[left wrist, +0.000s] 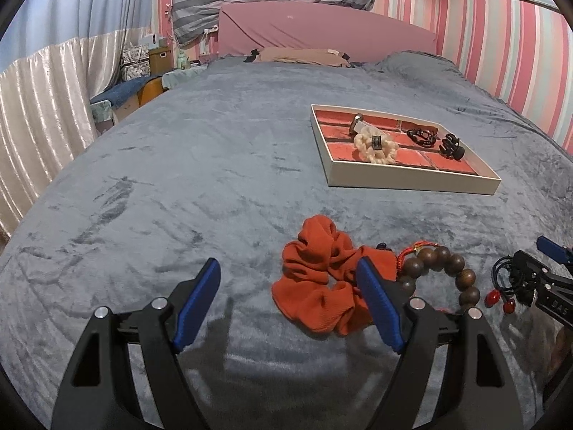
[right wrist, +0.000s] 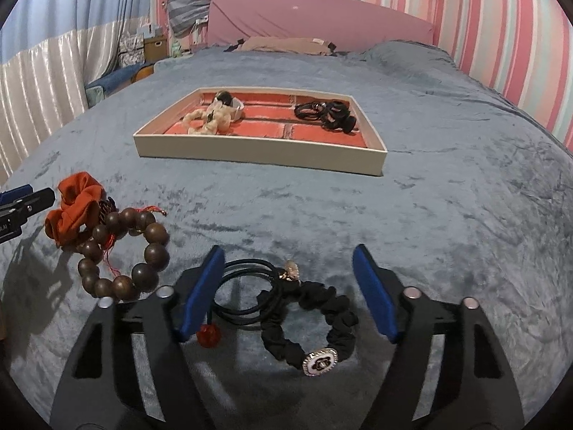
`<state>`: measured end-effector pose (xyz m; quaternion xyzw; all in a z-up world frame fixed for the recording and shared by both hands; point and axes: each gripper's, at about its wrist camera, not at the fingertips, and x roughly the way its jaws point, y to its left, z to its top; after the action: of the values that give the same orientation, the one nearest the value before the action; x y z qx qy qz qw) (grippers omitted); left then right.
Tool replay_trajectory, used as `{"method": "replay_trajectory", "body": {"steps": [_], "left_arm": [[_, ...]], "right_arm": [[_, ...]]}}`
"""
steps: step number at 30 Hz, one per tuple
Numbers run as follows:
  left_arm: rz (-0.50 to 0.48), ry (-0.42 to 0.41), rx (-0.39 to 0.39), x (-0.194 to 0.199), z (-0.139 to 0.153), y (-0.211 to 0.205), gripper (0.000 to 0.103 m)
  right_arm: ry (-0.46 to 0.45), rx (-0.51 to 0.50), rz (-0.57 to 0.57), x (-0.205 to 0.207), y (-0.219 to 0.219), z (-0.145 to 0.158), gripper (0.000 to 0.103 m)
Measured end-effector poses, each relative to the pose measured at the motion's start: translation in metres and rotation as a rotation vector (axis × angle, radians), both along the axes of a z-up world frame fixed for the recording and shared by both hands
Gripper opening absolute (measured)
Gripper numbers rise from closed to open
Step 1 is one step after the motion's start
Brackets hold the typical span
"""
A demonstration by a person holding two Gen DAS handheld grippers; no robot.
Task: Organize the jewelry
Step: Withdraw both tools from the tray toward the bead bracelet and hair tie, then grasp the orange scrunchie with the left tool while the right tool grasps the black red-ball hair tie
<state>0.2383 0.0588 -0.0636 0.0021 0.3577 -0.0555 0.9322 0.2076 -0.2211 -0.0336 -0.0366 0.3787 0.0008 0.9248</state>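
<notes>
Jewelry is lying in two groups on the grey blanket: some pieces are already sitting in the tray, and four are waiting loose in front of you. Your right gripper is hovering wide open with nothing in it, and the black scrunchie with its oval charm is lying right between the blue pads, a touch toward 5 o'clock of center, its ring flat on the blanket. Thin black hair ties are overlapping it on the 9 o'clock side and are running behind the left pad, so a straight close is likely catching both. From that gripper the tray is sitting at 12 o'clock, well apart, its long side lying across your view. Your left gripper is also spread wide and holding nothing; the orange scrunchie is lying toward 2 o'clock, partly behind the right pad, and the wooden bead bracelet is lying just beyond it at 3 o'clock, touching it. So your right hand is nearer the black pieces and your left is nearer the orange one. In the left view the tray is lying at 1 o'clock, turned at an angle.
</notes>
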Motion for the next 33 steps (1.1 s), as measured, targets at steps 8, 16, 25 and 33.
{"method": "replay_trajectory", "body": {"steps": [8,16,25,33], "left_arm": [[-0.004,0.012,-0.019,0.007,-0.004,0.007,0.076],[-0.033,0.017,-0.006,0.007,-0.009,0.000,0.070],[-0.054,0.070,-0.039,0.014,-0.018,0.001,0.043],[-0.057,0.090,-0.049,0.017,-0.022,0.002,0.034]], "right_arm": [[0.039,-0.014,0.031,0.008,0.009,-0.012,0.041],[0.036,0.003,0.043,0.005,0.008,-0.013,0.019],[0.056,0.012,0.055,0.005,0.009,-0.017,0.004],[0.071,0.016,0.075,0.006,0.009,-0.017,0.005]]}}
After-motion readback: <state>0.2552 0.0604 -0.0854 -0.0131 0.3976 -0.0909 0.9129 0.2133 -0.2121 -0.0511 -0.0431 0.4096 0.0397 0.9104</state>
